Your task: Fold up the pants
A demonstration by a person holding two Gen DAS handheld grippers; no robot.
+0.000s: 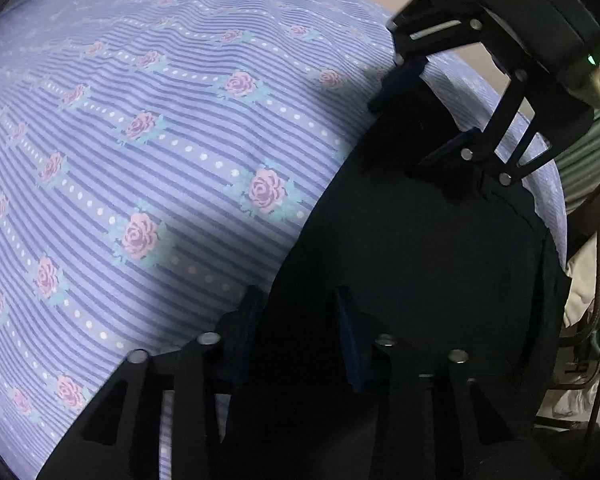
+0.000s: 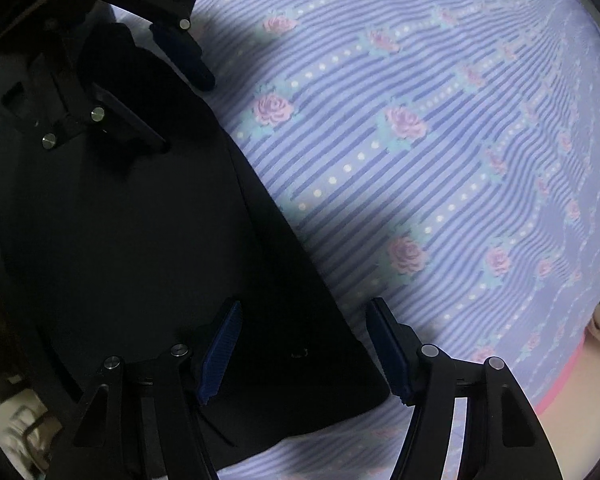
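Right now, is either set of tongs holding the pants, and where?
Right tongs open, straddling the pants' edge. Left tongs around the edge too; grip can't be told.

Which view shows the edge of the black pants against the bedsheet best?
The right wrist view: the pants end in a long straight edge and a corner, sharp against the striped floral bedsheet, between the right gripper fingers. The left wrist view shows the pants darker, with the edge partly hidden by the left gripper.
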